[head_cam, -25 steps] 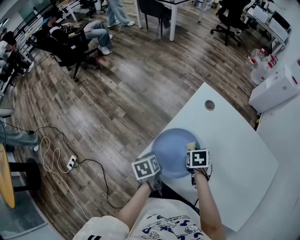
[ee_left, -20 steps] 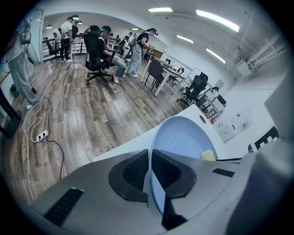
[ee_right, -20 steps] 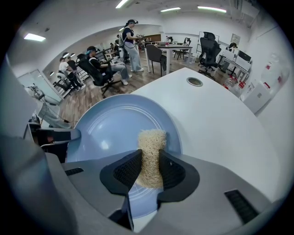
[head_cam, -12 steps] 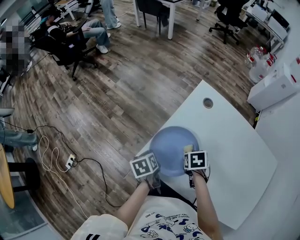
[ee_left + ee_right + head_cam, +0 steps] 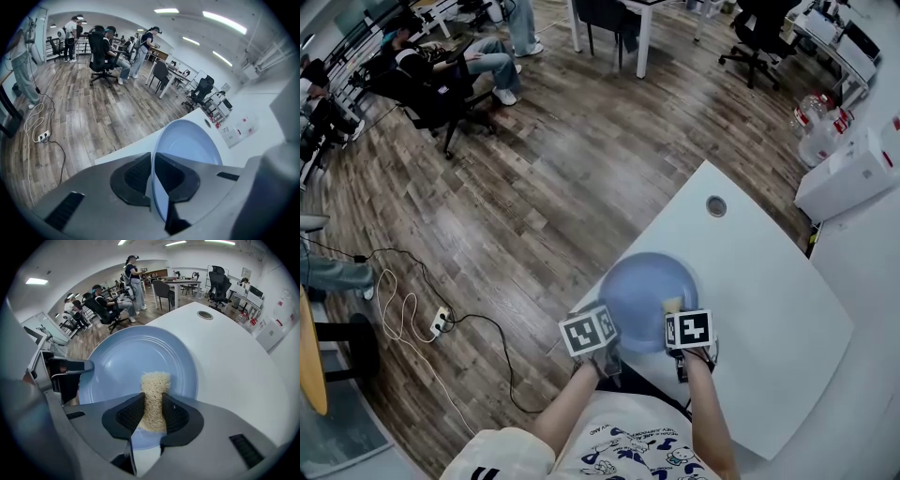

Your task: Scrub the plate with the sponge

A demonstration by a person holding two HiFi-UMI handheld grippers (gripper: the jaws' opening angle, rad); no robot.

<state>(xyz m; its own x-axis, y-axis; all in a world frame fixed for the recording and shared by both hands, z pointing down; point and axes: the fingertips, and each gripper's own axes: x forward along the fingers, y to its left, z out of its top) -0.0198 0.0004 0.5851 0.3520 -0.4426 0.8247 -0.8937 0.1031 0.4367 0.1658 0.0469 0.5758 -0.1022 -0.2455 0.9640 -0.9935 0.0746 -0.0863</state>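
Pinching the sponge [image 5: 155, 383], right gripper [image 5: 153, 404] hangs over plate [image 5: 124, 357]; left gripper [image 5: 153, 164] clamps its rim.

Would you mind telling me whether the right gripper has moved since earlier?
Yes. In the head view the right gripper and its sponge slid toward the person, away from the table's hole.

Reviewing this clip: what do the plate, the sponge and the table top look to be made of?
Plate: pale blue, smooth, with a soft sheen near its rim. It could be glazed ceramic or hard plastic; the look leaves it open.
Sponge: tan and matte, with coarse tangled fibres, more like loofah or a fibre scrubber than foam.
Table: plain white, smooth and even, probably laminate.
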